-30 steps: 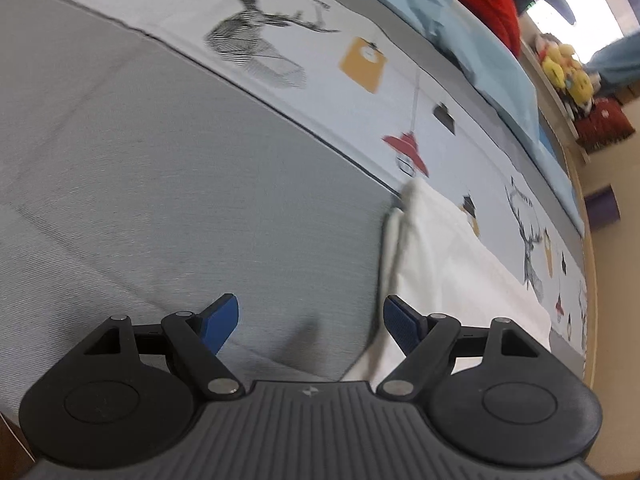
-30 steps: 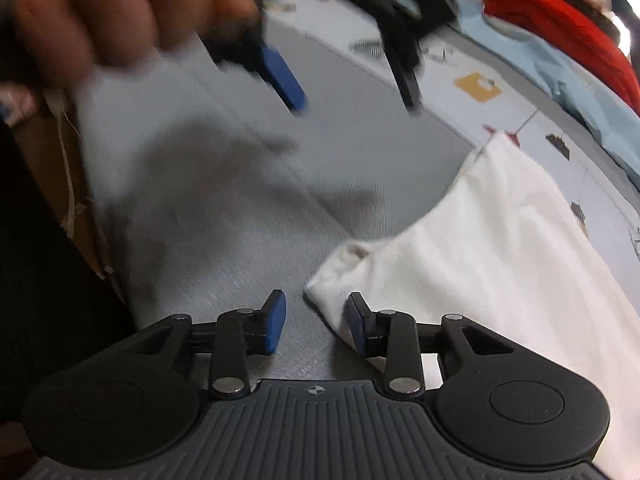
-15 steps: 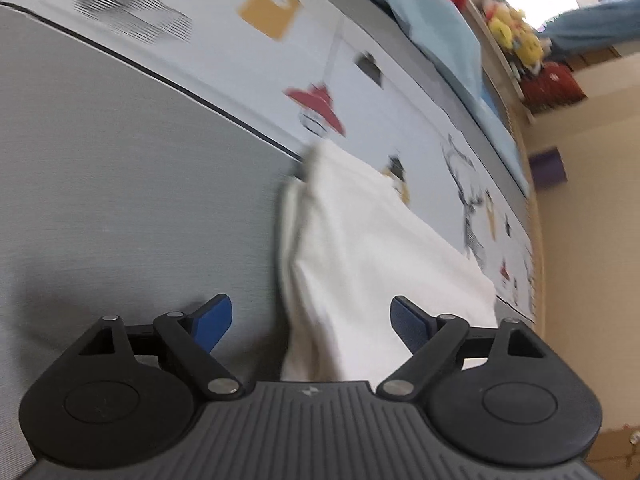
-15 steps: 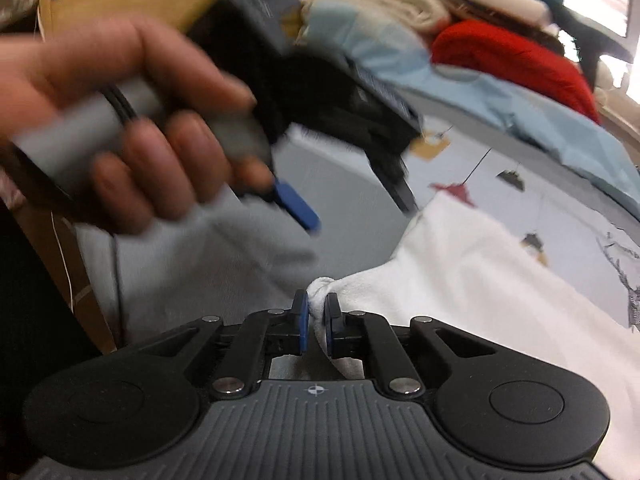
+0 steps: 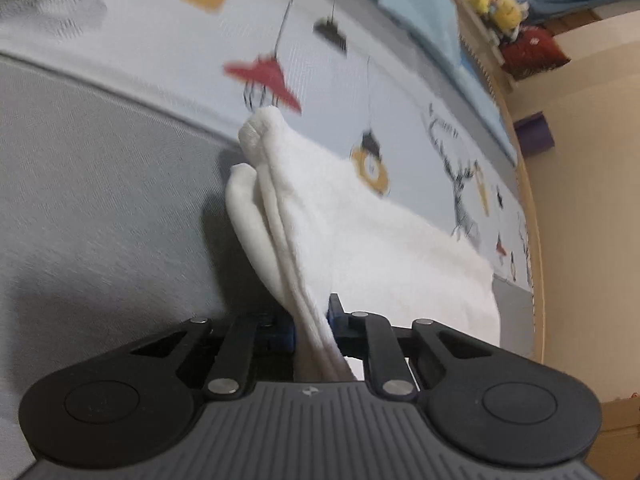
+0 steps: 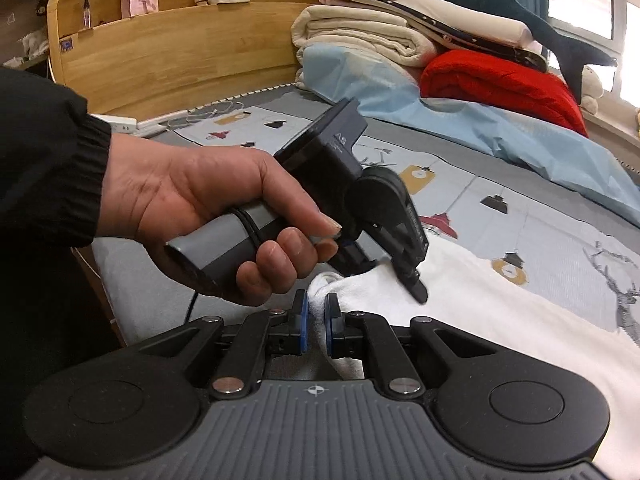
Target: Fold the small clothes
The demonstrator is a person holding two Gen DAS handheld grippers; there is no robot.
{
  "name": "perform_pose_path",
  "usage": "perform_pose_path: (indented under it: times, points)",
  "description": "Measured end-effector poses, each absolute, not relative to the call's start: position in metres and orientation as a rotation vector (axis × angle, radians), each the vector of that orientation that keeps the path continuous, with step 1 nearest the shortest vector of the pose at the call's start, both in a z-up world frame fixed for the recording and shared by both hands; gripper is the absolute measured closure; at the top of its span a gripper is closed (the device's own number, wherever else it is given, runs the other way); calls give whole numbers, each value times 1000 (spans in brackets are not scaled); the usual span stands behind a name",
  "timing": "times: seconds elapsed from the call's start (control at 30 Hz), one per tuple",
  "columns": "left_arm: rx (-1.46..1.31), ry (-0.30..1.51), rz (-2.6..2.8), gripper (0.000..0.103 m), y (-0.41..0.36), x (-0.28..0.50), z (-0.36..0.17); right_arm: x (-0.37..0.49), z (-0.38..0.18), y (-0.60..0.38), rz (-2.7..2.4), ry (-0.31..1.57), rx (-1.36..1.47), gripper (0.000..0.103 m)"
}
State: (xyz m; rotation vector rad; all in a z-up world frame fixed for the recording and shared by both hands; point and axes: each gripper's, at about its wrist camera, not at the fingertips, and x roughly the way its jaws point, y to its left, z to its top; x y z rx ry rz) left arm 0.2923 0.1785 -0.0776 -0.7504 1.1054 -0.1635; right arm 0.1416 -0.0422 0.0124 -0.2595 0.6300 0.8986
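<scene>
A small white garment (image 5: 360,232) lies on the bed, partly folded, its layered edge running toward me. My left gripper (image 5: 312,320) is shut on that edge, the cloth pinched between its blue pads. In the right wrist view the same white garment (image 6: 500,320) spreads to the right. My right gripper (image 6: 316,320) is shut on its near corner. The left gripper (image 6: 400,276) shows there too, held in a hand just above and behind the right one, on the same end of the cloth.
The bed has a grey sheet (image 5: 100,200) and a pale printed cover (image 5: 320,60). A wooden headboard (image 6: 180,40) stands behind. Folded blankets (image 6: 360,32), a red blanket (image 6: 500,80) and a light blue sheet (image 6: 480,128) are piled at the far side.
My left gripper moved right onto the garment's edge and closed on it. My right gripper closed on the near corner and holds it. The view rose a little.
</scene>
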Motion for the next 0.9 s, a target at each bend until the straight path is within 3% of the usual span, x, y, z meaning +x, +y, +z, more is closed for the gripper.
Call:
perform_pose_path:
  times: [0.23,0.37,0.67,0.9]
  points:
    - [-753,936,-16,89,241,240,-21,136,30,-19,1024,589,-42,96]
    - [-707,914,-8,89,234,231,1,132,39,-22,1051,583,47,96]
    - [-604,834,-166,89,98,278,46,140,67,-111,900,532,92,96]
    - [-534,830,-235,89,-21,305,40,144,68,-221,648,542,123,96]
